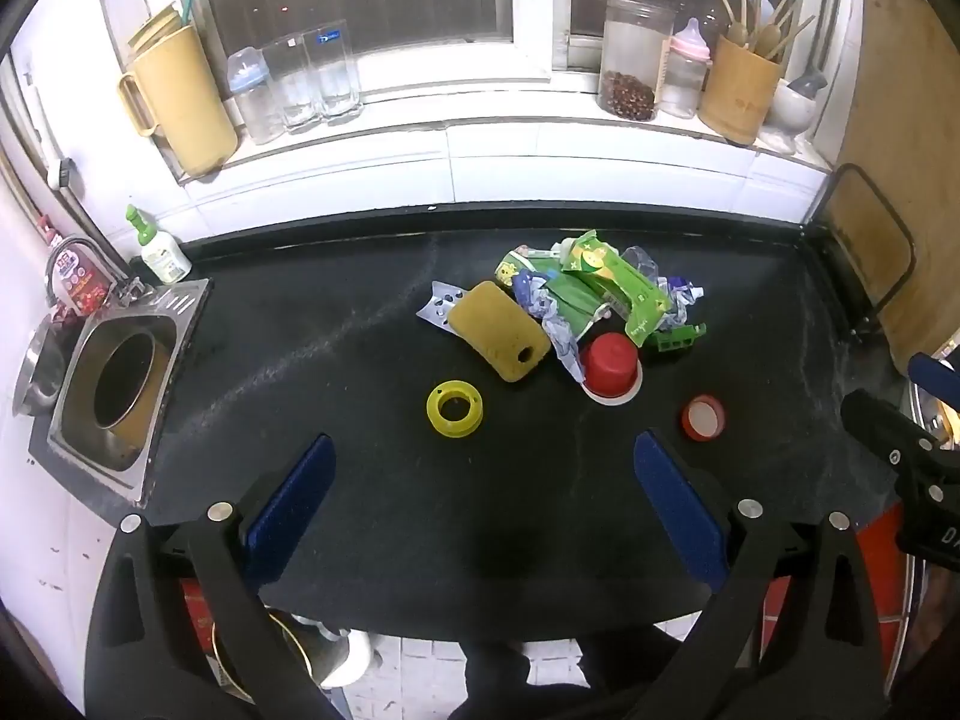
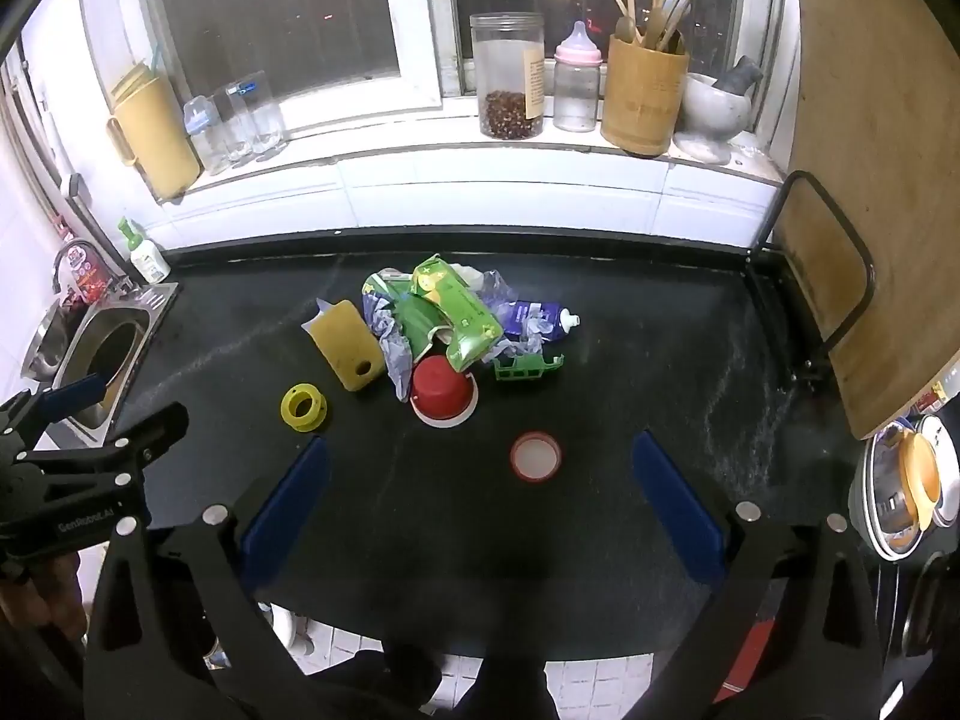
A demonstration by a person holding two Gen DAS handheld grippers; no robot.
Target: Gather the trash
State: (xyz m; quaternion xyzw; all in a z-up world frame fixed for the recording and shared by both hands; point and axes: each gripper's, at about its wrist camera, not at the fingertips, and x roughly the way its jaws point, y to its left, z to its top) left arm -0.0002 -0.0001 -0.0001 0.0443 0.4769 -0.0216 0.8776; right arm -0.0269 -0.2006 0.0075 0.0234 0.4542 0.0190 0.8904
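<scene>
Two pairs of tongs hover over the near edge of the black tabletop (image 1: 360,312), the left tongs (image 1: 480,492) and the right tongs (image 2: 480,498) both spread wide with nothing between their blue pads. The trash sits mid-tabletop in a loose heap: green snack wrappers (image 1: 612,276), crumpled bluish film (image 1: 552,318), a squeezed tube (image 2: 540,318) and a green plastic tray piece (image 2: 528,366), with a yellow sponge (image 1: 498,330) touching the heap's left side and an upturned red cup (image 1: 611,363) at its front. A yellow ring (image 1: 454,408) and a red lid (image 2: 536,456) lie apart, nearer the tongs. The wrappers and film look light and limp, likely to slip or tear free, so pinching a bunched fold seems safest. The sponge should compress; grip across its narrow sides. The cup looks stiff and slick, best held across its wall. The lid lies flat, so pinching its rim may be awkward.
</scene>
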